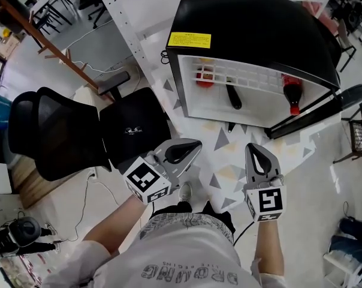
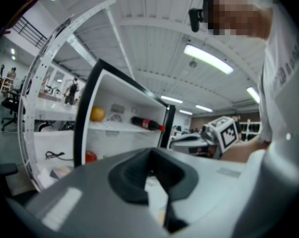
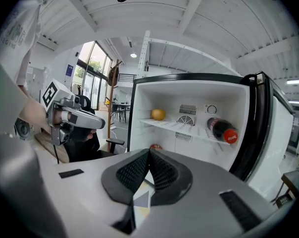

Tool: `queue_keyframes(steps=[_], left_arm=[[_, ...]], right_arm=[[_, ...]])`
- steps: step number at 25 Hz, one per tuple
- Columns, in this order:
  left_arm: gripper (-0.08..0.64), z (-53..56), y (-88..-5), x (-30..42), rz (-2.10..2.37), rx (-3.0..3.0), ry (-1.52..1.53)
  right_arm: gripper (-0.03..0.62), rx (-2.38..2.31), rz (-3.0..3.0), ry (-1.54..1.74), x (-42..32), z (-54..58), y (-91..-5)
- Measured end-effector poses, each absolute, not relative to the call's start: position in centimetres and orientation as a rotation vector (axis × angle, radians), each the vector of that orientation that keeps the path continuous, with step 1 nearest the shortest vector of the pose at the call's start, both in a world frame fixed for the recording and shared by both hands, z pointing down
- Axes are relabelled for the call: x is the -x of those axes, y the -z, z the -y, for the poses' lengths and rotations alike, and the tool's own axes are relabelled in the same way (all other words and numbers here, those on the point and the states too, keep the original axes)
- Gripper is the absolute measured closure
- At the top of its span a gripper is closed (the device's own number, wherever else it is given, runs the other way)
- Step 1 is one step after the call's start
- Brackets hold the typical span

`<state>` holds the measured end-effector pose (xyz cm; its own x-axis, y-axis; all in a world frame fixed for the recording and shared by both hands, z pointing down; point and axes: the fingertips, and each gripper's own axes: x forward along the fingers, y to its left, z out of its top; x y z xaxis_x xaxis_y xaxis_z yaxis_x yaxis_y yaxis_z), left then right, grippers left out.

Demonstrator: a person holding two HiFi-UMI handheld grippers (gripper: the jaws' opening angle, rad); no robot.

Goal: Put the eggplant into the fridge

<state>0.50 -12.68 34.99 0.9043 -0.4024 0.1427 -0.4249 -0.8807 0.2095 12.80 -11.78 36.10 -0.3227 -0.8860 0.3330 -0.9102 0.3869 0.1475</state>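
At 12 o'clock, fridge (image 1: pixel 253 23): door open.
Eggplant (image 1: pixel 232 96): inside the fridge; red fruit (image 1: pixel 205 78) at its 10 o'clock, bottle (image 1: pixel 292 93) at its 3 o'clock.
Left tongs (image 1: pixel 196 144): together, empty, at the fridge's 6 o'clock.
Right tongs (image 1: pixel 252 147): together, empty.

This looks like an open-plan office or lab, probably. A black swivel chair (image 1: pixel 79 131) sits beside a small open fridge (image 1: pixel 253 35) on the floor. There is white perforated racking (image 2: pixel 45 73), strip lights (image 2: pixel 208 58) overhead, and desks and chairs (image 3: pixel 107 108) by tall windows (image 3: pixel 90 63).
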Motion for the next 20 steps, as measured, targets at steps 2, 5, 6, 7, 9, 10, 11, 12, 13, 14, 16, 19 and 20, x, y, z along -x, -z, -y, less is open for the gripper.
queue_keyframes(steps=[2, 5, 6, 7, 9, 10, 11, 12, 13, 14, 16, 19, 20], left_arm=[[0.554, 12.80, -34.88, -0.57, 0.625, -2.834, -0.137], [0.554, 12.92, -34.68, -0.82, 0.621, -2.842, -0.133], [0.554, 12.93, -34.65, -0.89, 0.622, -2.842, -0.132], [0.554, 12.94, -34.63, -0.96, 0.623, -2.842, -0.130], [0.555, 12.99, -34.56, -1.10, 0.625, -2.843, -0.129], [0.554, 13.05, -34.49, -1.17, 0.626, -2.844, -0.127], [0.555, 13.11, -34.42, -1.23, 0.629, -2.845, -0.125], [0.555, 13.17, -34.36, -1.27, 0.633, -2.843, -0.122], [0.554, 13.20, -34.31, -1.30, 0.635, -2.842, -0.120], [0.554, 13.21, -34.27, -1.33, 0.637, -2.841, -0.117], [0.554, 13.18, -34.25, -1.40, 0.639, -2.840, -0.116], [0.554, 13.12, -34.29, -1.48, 0.640, -2.839, -0.116], [0.554, 13.12, -34.34, -1.50, 0.642, -2.837, -0.116]], right_arm=[[0.589, -1.553, 2.293, -0.094, -12.74, 11.67, -36.15], [0.589, -1.542, 2.291, -0.085, -12.68, 11.68, -36.16], [0.589, -1.540, 2.292, -0.082, -12.65, 11.68, -36.09], [0.589, -1.538, 2.294, -0.080, -12.63, 11.68, -36.00], [0.589, -1.538, 2.298, -0.075, -12.63, 11.70, -35.75], [0.589, -1.537, 2.299, -0.071, -12.67, 11.73, -35.63], [0.589, -1.536, 2.297, -0.067, -12.75, 11.74, -35.55], [0.589, -1.534, 2.294, -0.064, -12.85, 11.72, -35.52], [0.589, -1.534, 2.290, -0.062, -12.98, 11.69, -35.53], [0.589, -1.534, 2.286, -0.062, -13.11, 11.63, -35.57], [0.589, -1.531, 2.281, -0.065, -13.34, 11.52, -35.72], [0.589, -1.525, 2.273, -0.070, -13.55, 11.44, -36.03], [0.591, -1.523, 2.272, -0.072, -13.60, 11.46, -36.12]])
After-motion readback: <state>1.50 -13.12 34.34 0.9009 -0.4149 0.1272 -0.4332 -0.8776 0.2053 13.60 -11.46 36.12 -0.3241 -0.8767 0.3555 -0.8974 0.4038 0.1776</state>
